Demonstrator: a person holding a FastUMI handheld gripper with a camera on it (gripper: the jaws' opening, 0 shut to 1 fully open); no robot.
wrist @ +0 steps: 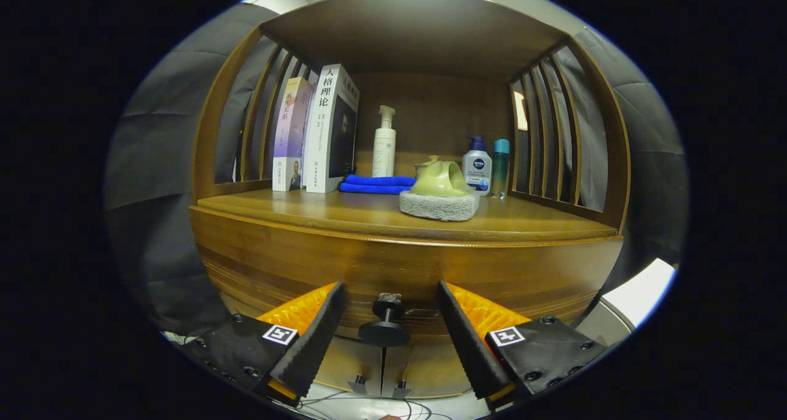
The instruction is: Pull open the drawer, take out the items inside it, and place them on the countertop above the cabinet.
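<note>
Holding my tongs (388, 321) wide, one finger on either side of the drawer's small dark knob (385, 328), I face the wooden cabinet in the booth. Neither finger touches the knob, which stands out from the drawer front (393, 272) on a short stem between them. The drawer sits flush and shut, so whatever may lie inside is hidden. Two lower doors meet just beneath the knob.

Above the drawer, the table (344, 214) already carries a scrubbing pad with a green handle (440, 194) near its front edge, and a folded blue cloth (376, 184) just behind. Along the back stand two books (320, 134), a white pump bottle (384, 143), a lotion bottle (477, 169) and a slim teal bottle (501, 168).

Such a scene fits two stages alike: the tongs lined up to grip the knob and pull, or the drawer pushed home again with its contents set above.
</note>
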